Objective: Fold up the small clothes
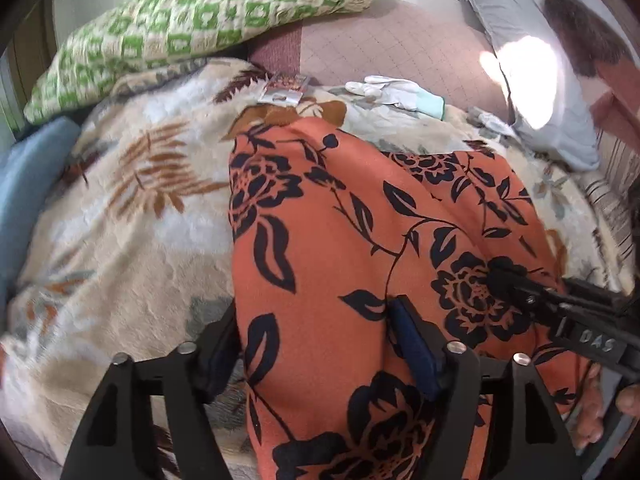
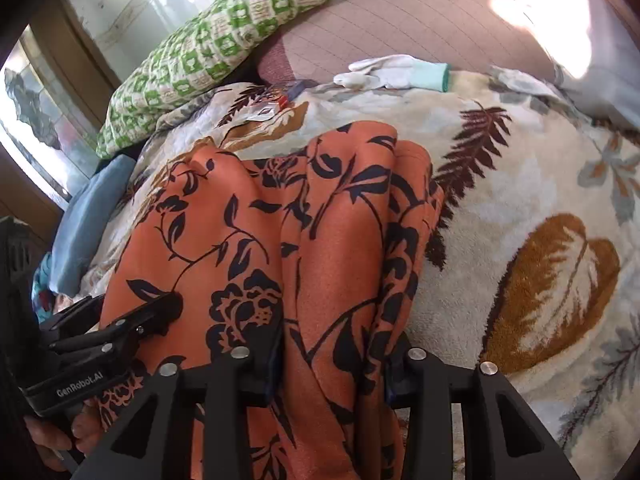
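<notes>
Spread over the leaf-print blanket (image 2: pixel 540 200) lies my orange floral garment (image 1: pixel 340 220). My left gripper (image 1: pixel 316 344) and right gripper (image 2: pixel 336 356) each pinch its near edge.

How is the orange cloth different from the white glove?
The orange cloth has black flowers; the white glove is plain with a pale green cuff. The cloth looks far bigger than the glove. The cloth is bunched between both grippers' fingers; nothing touches the glove, lying flat farther back. Both rest on the leafy blanket.

The garment (image 1: pixel 360 240) is spread on the blanket (image 1: pixel 120 220), between both hand-held grippers; a glove (image 1: pixel 396 90) and pillow (image 1: pixel 200 20) are seen behind.
</notes>
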The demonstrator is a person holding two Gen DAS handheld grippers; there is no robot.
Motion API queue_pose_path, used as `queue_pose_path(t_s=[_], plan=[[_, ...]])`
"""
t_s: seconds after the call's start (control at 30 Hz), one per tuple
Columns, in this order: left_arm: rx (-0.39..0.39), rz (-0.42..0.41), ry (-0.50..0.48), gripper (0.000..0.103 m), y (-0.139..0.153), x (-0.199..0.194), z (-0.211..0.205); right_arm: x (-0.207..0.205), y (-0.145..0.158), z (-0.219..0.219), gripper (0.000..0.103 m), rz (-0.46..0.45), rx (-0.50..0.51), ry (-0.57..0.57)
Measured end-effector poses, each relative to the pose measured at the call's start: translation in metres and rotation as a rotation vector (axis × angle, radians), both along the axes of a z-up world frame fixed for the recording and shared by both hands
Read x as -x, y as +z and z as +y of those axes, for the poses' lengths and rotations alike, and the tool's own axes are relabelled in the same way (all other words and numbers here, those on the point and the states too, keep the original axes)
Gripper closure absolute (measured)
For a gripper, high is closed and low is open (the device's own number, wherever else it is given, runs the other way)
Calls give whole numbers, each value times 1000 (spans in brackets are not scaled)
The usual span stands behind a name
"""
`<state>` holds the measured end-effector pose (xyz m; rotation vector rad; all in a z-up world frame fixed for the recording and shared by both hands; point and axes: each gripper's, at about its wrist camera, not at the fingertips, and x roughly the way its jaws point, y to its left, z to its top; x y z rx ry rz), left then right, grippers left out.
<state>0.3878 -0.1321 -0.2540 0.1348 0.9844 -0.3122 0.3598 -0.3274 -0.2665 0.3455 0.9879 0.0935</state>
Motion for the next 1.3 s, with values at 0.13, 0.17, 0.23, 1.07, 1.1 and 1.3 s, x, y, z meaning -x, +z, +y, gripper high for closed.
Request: queue_pose_path(t_s=[0.13,0.17,0.23,1.07,1.1,1.3], plan=[[-97,-62,-12,23,1,4,-12,2,-1,1,53,1,30,-11],[-108,-71,-14,23,2,4,-13,3,-1,2,53,-2,41,-11],[-122,-84,-20,23,4,5,-13,3,0,2,53,-4,43,-12],[-132,-196,39,22,41,24,-1,54,68,-7,59,-174,74,-51],[-133,-201,39,22,42,26,0,55,69,-2,60,-174,83,-41],[-126,-210,50,22,47,33,6,69,63,21,64,-156,105,6]])
